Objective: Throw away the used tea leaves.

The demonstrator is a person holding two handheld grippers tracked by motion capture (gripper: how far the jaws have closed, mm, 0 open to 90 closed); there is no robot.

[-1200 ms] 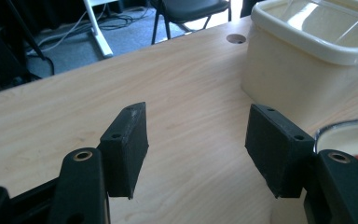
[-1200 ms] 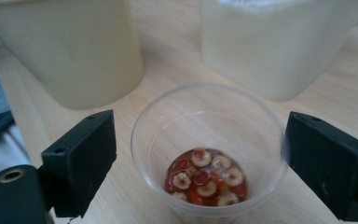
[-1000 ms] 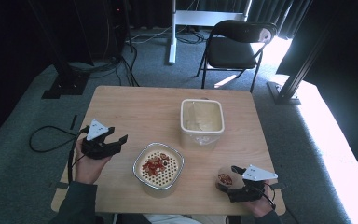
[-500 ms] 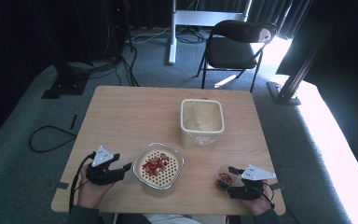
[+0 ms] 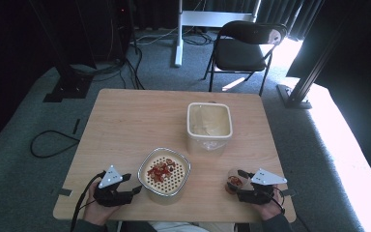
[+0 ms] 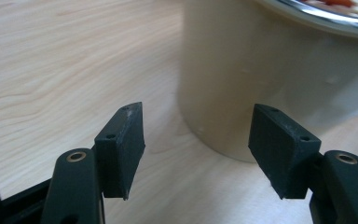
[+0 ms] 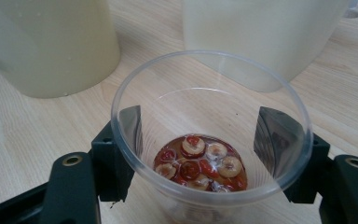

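Note:
A clear plastic cup (image 7: 209, 88) with red and pale fruit slices (image 7: 198, 163) in liquid stands near the table's front right. My right gripper (image 7: 212, 135) has just been closing and is shut on it, a pad against each side. In the high view that right gripper (image 5: 239, 185) holds the cup (image 5: 232, 181). My left gripper (image 5: 134, 189) is open, low at the front left, just left of a metal strainer (image 5: 164, 170) of red slices. In the left gripper view, the left gripper (image 6: 198, 149) has just opened a little further, with the cream tub (image 6: 279, 79) under the strainer ahead of its jaws, untouched.
A square cream container (image 5: 209, 126) stands open right of the table's middle, behind the cup. The wooden table (image 5: 135, 121) is bare at its left and back. A black chair (image 5: 244, 48) and floor cables (image 5: 53, 142) lie beyond the table.
My left gripper came down toward the front edge and in beside the strainer. My right gripper's jaws closed onto the clear cup; that hand stayed in place.

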